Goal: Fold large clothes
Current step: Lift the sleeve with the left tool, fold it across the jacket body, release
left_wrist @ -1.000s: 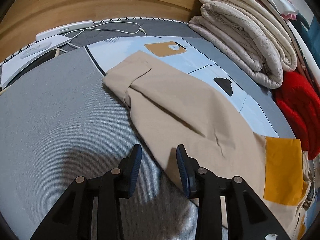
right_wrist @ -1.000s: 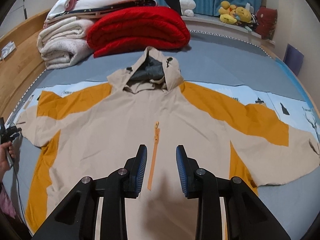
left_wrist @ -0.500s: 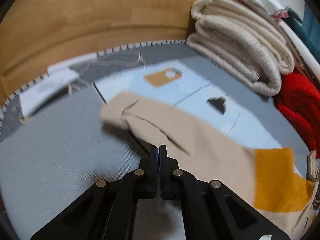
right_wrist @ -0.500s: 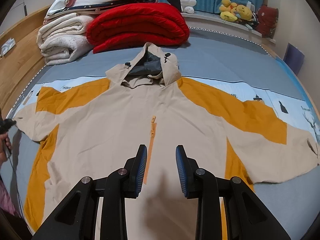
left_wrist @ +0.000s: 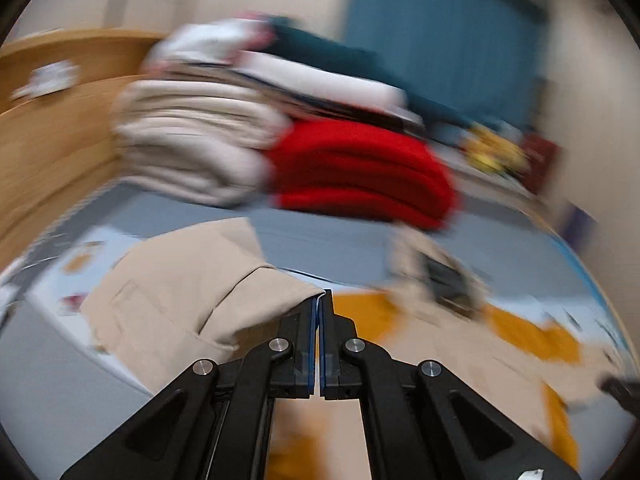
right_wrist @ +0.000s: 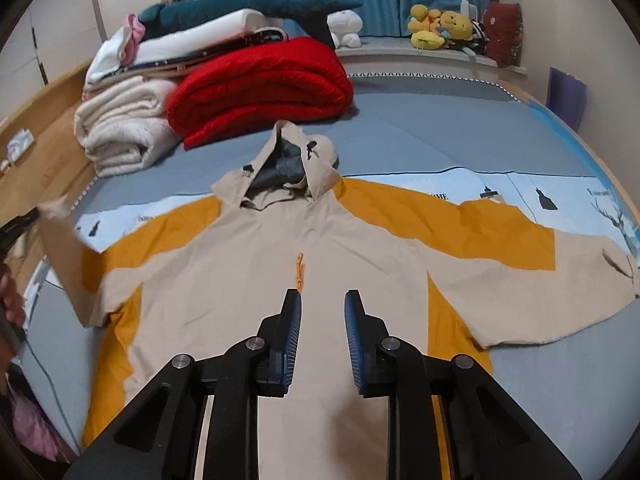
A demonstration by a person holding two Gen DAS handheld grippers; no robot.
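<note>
That beige-and-orange hooded fabric jacket [right_wrist: 320, 264] lies spread flat on the grey bed [right_wrist: 440, 128]; looks light and floppy, best grabbed at cuffs or hem. Left hand-held gripper [left_wrist: 319, 300] is clamped on the lifted beige sleeve [left_wrist: 192, 292]. Right hand-held gripper [right_wrist: 322, 304], jaws just narrowing but empty, hovers over the chest.

Jacket [right_wrist: 320, 280] flat on bed [right_wrist: 440, 128], w/ blankets [right_wrist: 256, 88] stacked behind, left.
</note>
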